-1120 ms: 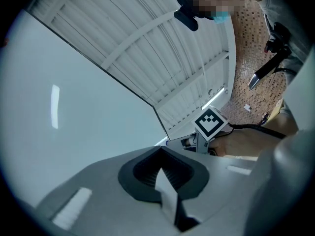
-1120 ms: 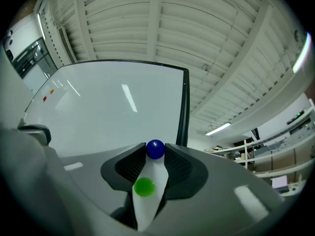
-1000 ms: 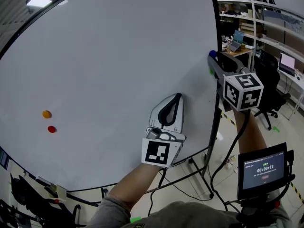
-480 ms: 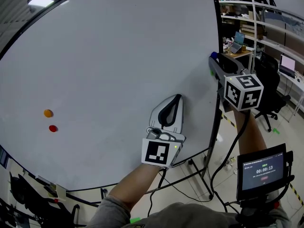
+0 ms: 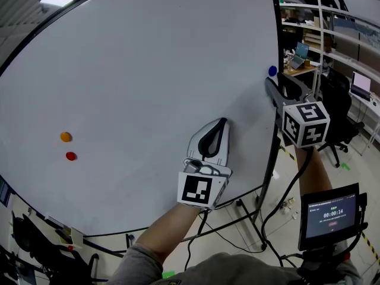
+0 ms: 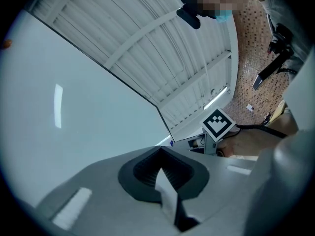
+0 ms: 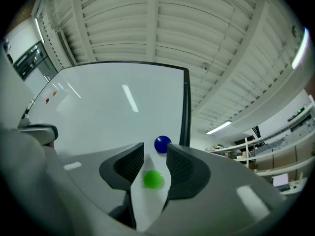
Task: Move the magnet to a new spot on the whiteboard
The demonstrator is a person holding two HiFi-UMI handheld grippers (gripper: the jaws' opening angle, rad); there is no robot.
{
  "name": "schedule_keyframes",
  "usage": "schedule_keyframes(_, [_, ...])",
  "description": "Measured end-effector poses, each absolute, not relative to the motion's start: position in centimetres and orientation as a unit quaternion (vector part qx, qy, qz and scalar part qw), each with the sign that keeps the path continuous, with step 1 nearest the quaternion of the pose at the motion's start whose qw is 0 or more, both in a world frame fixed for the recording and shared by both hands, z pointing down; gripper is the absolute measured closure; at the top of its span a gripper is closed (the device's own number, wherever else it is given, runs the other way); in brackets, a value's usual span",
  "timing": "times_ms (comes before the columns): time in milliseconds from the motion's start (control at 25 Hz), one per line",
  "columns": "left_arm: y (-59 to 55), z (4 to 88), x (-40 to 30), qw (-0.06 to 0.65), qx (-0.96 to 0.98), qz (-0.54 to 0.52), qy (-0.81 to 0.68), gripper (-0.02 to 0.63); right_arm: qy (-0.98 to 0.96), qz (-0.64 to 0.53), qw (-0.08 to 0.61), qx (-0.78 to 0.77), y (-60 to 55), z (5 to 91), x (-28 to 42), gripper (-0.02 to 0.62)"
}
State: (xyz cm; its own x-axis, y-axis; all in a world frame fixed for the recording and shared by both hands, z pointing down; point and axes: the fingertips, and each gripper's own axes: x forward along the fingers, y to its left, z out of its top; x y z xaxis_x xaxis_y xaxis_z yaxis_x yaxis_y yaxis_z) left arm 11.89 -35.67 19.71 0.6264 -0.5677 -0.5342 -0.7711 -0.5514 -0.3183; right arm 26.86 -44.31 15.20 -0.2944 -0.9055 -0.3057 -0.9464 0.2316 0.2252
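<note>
- low on the whiteboard (image 5: 136, 70), near its middle, the left gripper (image 5: 223, 122) has its jaws together with nothing in them; if it leans on the whiteboard, it could rock the board while the other hand works.
- at the whiteboard's right edge, the right gripper (image 7: 155, 154) has its jaws apart; the green magnet (image 7: 153, 179), likely the one being moved, lies on the whiteboard between them, with the pads clear of it.
- if this gripper backs off crookedly, a pad could clip the green magnet and drag it along the whiteboard or off that right edge.
- just past the jaw tips, by the same edge, sits the blue magnet (image 7: 162, 144); a forward nudge could knock it.
- compared with a second ago, the right jaws have just been opening; in the head view the blue magnet was at the gripper's tip and now shows clear above it. the left gripper looks unmoved.
</note>
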Motion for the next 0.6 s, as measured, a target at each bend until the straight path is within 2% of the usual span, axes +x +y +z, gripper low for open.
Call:
schedule_keyframes(320, [-36.0,17.5,8.3,0.263,-0.846,0.201,0.419,0.609,0.797,0.238,0.032,-0.555,-41.5,15.2,20.0,0.488])
schedule_keyframes(600, [-33.1,18.5,-6.2,0.262,-0.816,0.204,0.472,0.609,0.827,0.274,0.028,-0.490,-36.7,18.0,2.2,0.566])
